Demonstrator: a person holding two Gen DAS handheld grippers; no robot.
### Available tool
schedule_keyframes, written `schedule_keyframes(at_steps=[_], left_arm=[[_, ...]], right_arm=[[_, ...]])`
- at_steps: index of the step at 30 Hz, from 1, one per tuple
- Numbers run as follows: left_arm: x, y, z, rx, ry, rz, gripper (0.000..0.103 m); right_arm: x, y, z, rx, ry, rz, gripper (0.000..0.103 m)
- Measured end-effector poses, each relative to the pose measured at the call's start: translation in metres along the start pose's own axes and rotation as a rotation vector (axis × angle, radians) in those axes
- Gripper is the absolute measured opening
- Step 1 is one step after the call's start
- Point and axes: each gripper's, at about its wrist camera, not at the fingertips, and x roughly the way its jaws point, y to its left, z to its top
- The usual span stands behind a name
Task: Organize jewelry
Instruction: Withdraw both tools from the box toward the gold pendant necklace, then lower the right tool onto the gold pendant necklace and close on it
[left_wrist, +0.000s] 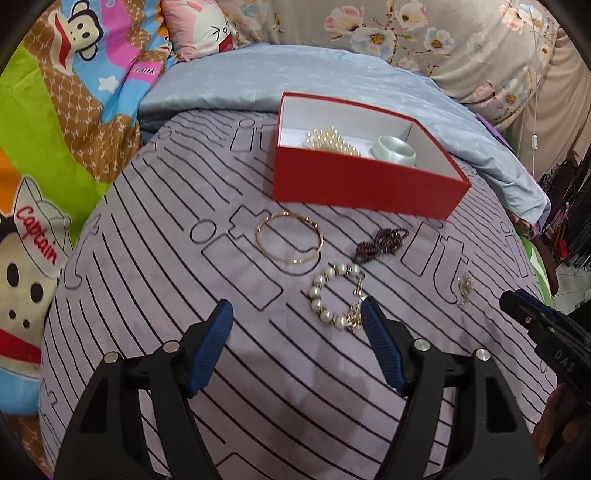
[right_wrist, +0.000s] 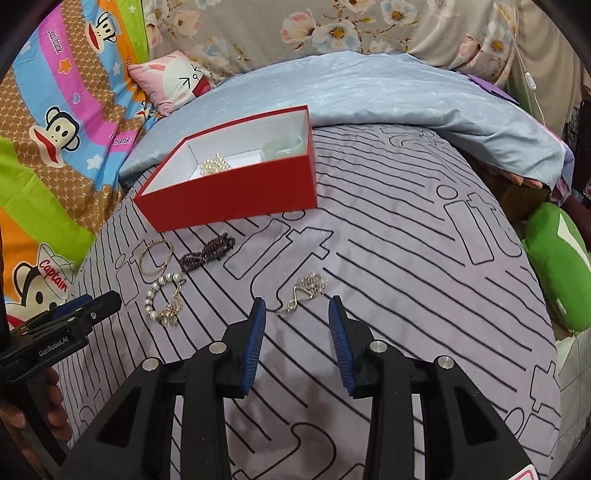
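Both tools gape; gold chain (right_wrist: 308, 287) before right tool (right_wrist: 297, 308).

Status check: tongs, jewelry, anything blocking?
Both tongs open, empty: left, right. Pearls, bangle in box. Four pieces outside. Nothing blocking.

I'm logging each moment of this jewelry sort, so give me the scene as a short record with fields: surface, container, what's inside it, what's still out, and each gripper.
surface: striped purple bedspread
container: red box, open, no lid in view
in box: pearl strand; pale green bangle
on bedspread: gold bangle; dark bead strand; pearl bracelet; gold chain
left gripper: open, empty, by the pearl bracelet
right gripper: open, empty, at the gold chain
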Motion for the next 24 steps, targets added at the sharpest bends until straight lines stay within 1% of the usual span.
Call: schedule_keyframes(at_steps=[2, 6, 19, 24], left_arm=[[0.002, 0.002, -0.006, -0.009, 0.004, 0.012, 0.069], [0.008, 0.009, -0.01, -0.044, 0.028, 0.012, 0.069], [0.015, 0.027, -0.006, -0.088, 0.031, 0.036, 0.069], [0.016, 0.03, -0.006, -0.096, 0.034, 0.038, 0.069]], right_arm=[[0.0, 0.001, -0.003, 0.0, 0.004, 0.002, 0.035], [0.003, 0.004, -0.006, -0.004, 0.013, 0.01, 0.035], [0.023, -0.001, -0.005, 0.018, 0.045, -0.004, 0.035], [0.031, 0.001, -0.001, 0.03, 0.056, 0.015, 0.035]])
